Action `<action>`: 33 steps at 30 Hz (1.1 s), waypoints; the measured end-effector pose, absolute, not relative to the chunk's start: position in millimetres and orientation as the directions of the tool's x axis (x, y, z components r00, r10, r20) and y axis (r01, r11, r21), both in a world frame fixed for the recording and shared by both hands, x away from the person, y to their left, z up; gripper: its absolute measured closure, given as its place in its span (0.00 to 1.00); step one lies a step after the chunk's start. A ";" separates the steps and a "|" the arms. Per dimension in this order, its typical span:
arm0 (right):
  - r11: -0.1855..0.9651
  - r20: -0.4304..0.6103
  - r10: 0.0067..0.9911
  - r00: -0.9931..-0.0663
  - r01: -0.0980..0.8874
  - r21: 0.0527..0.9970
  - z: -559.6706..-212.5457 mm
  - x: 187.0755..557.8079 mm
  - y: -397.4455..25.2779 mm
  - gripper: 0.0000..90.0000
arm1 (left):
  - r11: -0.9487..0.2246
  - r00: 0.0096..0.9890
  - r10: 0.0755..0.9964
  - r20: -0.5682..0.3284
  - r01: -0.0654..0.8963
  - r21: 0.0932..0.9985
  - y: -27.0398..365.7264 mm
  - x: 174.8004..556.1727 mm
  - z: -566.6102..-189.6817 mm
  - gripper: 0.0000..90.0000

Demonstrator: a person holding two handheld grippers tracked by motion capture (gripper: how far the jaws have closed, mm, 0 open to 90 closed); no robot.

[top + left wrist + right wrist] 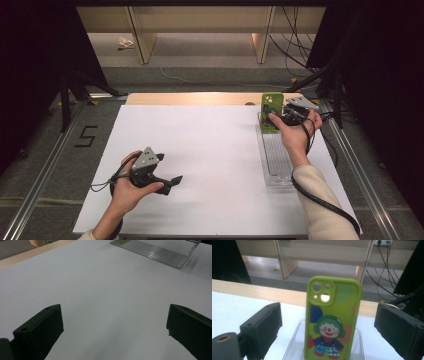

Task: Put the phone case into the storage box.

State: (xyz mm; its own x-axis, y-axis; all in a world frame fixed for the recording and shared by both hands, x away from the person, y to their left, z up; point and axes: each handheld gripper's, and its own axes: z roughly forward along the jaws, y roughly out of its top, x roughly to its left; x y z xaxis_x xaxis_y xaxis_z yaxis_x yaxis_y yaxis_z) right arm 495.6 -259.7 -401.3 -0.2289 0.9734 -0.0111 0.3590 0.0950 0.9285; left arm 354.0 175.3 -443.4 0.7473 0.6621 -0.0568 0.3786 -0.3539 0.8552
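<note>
I take this for a lab or test room set up for recording, not a home. I work at a white-covered table [210, 150] with a pale wood edge [200, 98], framed by metal rails [45, 160] on a grey carpeted floor [30, 165]. At nine o'clock a taped number 5 [86, 136] marks the floor. Black tripod legs [65, 95] stand at ten and two o'clock, loose cables [292, 45] trail at one o'clock, and plain wooden desks [200, 25] line twelve o'clock.
</note>
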 end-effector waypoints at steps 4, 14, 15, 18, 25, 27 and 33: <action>0.103 -0.013 0.969 -0.247 0.355 0.929 -401.7 489.6 -259.0 0.10 | -0.354 0.746 0.664 -0.055 0.378 0.855 175.9 354.1 -443.1 0.01; 0.114 -0.014 0.960 -0.280 0.343 0.932 -402.8 476.1 -258.7 0.11 | -0.355 0.747 0.662 -0.056 0.378 0.855 175.1 354.0 -443.3 0.01; 0.113 -0.011 0.959 -0.285 0.344 0.932 -402.8 474.8 -258.7 0.11 | -0.354 0.747 0.663 -0.057 0.379 0.855 175.2 354.1 -443.3 0.01; 0.122 -0.020 0.956 -0.293 0.336 0.934 -402.6 470.7 -259.0 0.11 | -0.356 0.746 0.664 -0.055 0.380 0.854 175.6 354.4 -443.6 0.01; 0.131 -0.017 0.946 -0.323 0.333 0.934 -402.7 459.9 -259.7 0.11 | -0.354 0.745 0.665 -0.056 0.380 0.855 175.3 354.1 -443.3 0.00; 0.134 -0.016 0.941 -0.338 0.329 0.935 -403.3 455.5 -259.7 0.11 | -0.354 0.745 0.665 -0.057 0.381 0.854 175.3 354.2 -443.4 0.00; 0.135 -0.012 0.933 -0.359 0.320 0.938 -403.5 444.5 -262.2 0.12 | -0.356 0.746 0.663 -0.056 0.380 0.854 174.4 354.1 -443.7 0.00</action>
